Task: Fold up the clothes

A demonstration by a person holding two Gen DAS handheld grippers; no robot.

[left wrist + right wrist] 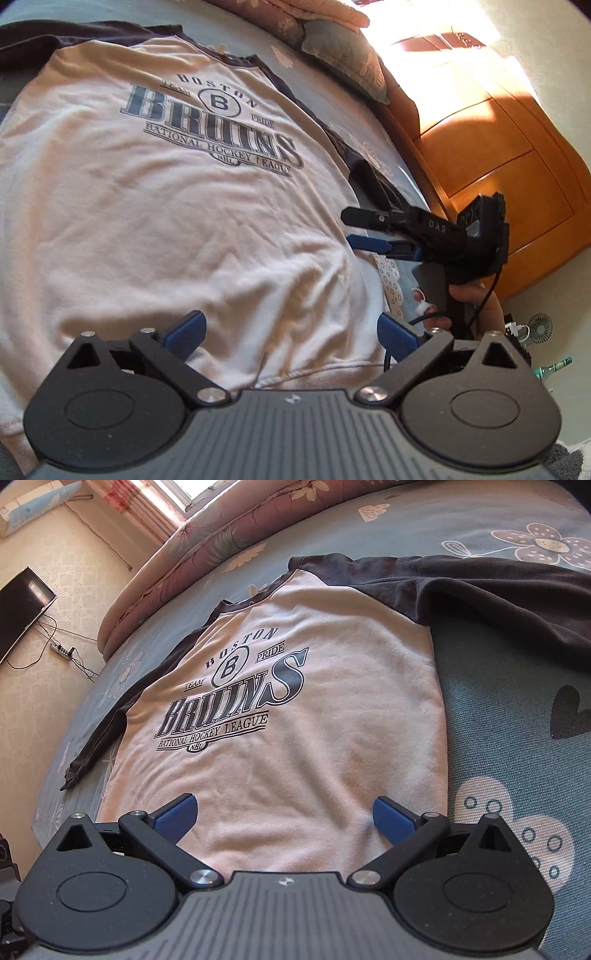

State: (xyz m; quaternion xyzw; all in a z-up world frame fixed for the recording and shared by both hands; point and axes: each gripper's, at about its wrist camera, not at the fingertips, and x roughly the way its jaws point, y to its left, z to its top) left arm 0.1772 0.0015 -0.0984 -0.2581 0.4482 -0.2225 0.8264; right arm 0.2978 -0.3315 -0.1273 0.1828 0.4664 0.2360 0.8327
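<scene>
A white sweatshirt (155, 206) with dark sleeves and a "Boston Bruins" print lies flat, front up, on the bed; it also shows in the right wrist view (295, 738). Its dark right sleeve (498, 594) lies spread out to the side, and the other sleeve (107, 731) runs down along the body. My left gripper (291, 332) is open and empty above the hem. My right gripper (284, 814) is open and empty above the hem near the shirt's side edge. The right gripper also shows in the left wrist view (349, 229), open beside the shirt's edge.
The bed has a blue-grey floral sheet (509, 709). A folded quilt (236, 528) and pillows (347, 51) lie at its far side. A wooden headboard (498, 147) stands to the right. A TV (18, 609) and power strip (62, 651) are by the wall.
</scene>
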